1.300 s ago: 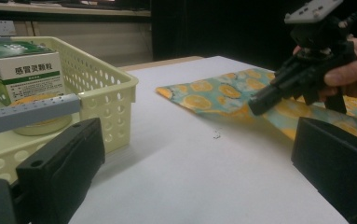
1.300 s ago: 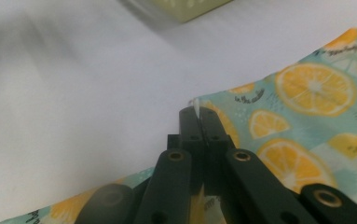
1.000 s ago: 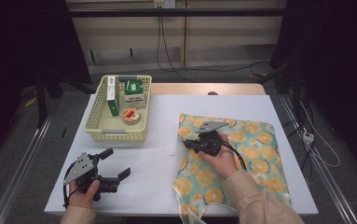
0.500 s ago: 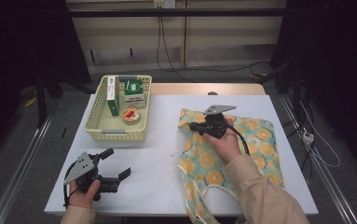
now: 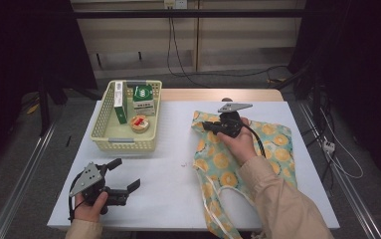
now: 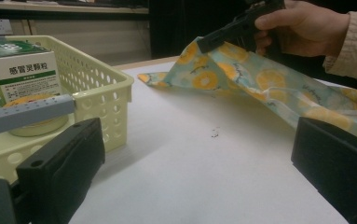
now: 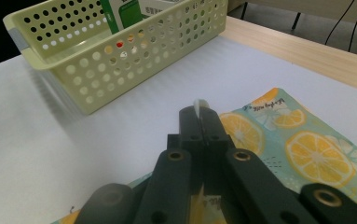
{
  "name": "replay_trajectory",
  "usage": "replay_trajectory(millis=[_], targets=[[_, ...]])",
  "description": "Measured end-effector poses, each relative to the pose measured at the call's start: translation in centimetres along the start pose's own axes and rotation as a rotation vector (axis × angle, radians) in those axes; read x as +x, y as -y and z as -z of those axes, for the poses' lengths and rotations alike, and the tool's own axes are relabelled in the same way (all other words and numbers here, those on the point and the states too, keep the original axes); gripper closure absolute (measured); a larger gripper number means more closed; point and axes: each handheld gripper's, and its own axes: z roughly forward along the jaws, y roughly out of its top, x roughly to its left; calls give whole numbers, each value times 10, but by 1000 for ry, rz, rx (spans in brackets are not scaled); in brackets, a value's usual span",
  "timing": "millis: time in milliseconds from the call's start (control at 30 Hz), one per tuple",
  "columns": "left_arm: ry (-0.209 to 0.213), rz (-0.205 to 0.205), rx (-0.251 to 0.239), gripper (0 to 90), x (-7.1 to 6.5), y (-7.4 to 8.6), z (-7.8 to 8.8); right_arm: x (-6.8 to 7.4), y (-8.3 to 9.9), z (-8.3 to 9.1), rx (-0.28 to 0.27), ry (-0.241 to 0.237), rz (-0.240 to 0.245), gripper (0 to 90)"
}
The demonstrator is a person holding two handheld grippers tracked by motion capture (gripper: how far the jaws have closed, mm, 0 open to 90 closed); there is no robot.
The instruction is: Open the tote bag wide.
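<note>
High view first: nearest me, the left gripper (image 5: 123, 175) rests open and empty on the white table (image 5: 178, 199). Farther off, the right gripper (image 5: 208, 125) is clamped on the edge of the thin lemon-print fabric apron (image 5: 272, 144) lying right of the perforated yellow plastic basket (image 5: 128, 145). It looks light and floppy; hems and corners seem the surest hold.

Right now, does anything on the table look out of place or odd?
Only small things. A tiny dark speck lies on the white table between the basket and the lemon-print cloth. The cloth is rumpled, one edge lifted, pinched in the shut right claw.
</note>
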Motion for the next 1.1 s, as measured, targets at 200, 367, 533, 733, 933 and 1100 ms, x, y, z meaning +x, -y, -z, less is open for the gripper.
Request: replay_trajectory(millis=[200, 367, 533, 733, 933, 1100], targets=[[1, 5, 0, 24, 0, 0, 0, -10, -12, -9, -14, 14, -19, 900], [0, 10, 2, 24, 2, 0, -1, -24, -30, -21, -21, 55, -28, 900], [3, 15, -1, 24, 3, 1, -2, -39, -44, -37, -36, 88, -61, 900], [6, 16, 3, 23, 3, 1, -4, -34, -42, -49, 1, 78, -50, 466], [17, 14, 5, 24, 1, 1, -6, -15, -37, -22, -3, 59, -32, 208], [20, 12, 6, 24, 0, 0, -6, 1, -24, 5, 37, 49, 13, 202]])
